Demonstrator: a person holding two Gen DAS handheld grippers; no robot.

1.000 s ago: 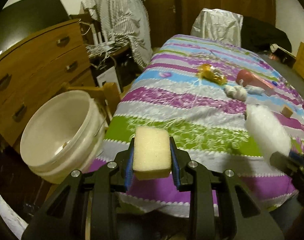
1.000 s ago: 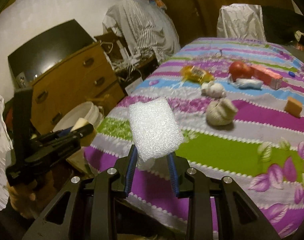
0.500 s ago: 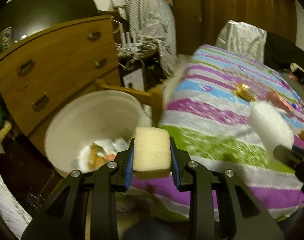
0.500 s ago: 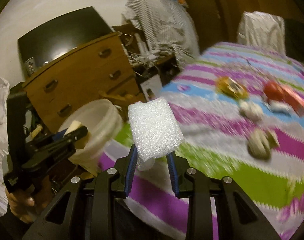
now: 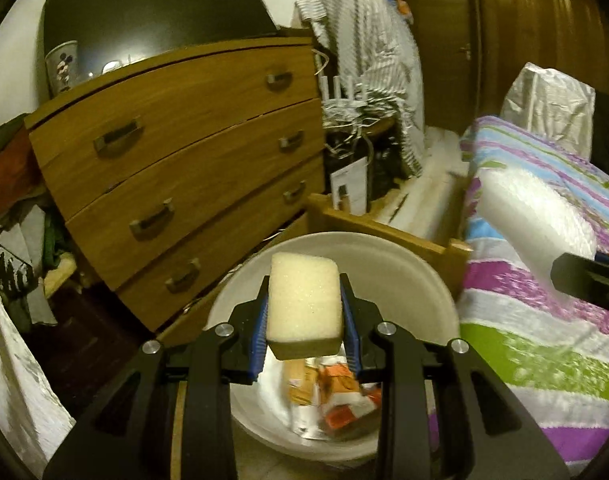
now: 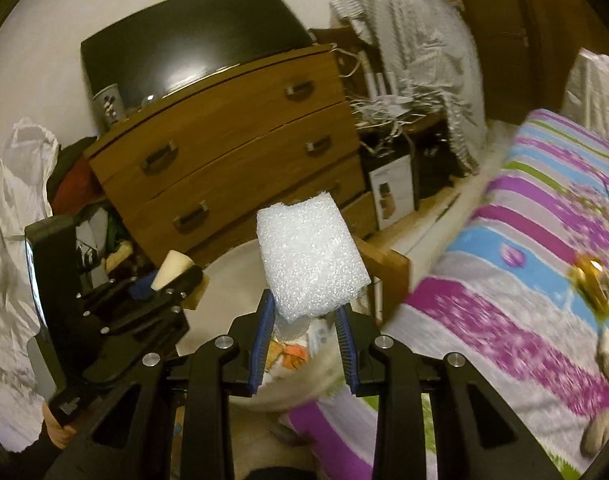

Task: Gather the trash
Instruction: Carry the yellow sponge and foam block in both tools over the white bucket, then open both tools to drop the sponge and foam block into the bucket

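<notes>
The left tool [image 5: 304,320] is clamped on a yellow sponge [image 5: 304,300], a thick rounded block with a pale porous face and a darker brownish layer along its lower edge; the blue pads press its two sides. The sponge hangs directly over the open mouth of a white bucket [image 5: 424,280] that stands on the floor between a wooden chest of drawers [image 5: 176,168] and the bed [image 5: 544,360]. Down in the bucket lie crumpled wrappers [image 5: 336,396] in orange, white and red. The right tool [image 6: 304,320] grips a piece of white foam packing [image 6: 310,256], a bubbly, slightly translucent wad with a ragged top edge, wider above than where the pads pinch its lower end. It too hangs above the bucket [image 6: 232,264], near the bed's corner. In the right wrist view the left tool [image 6: 176,276] shows from the side with the sponge's pale tip sticking out. The striped purple, green and blue bedspread [image 6: 524,240] is blurred.
</notes>
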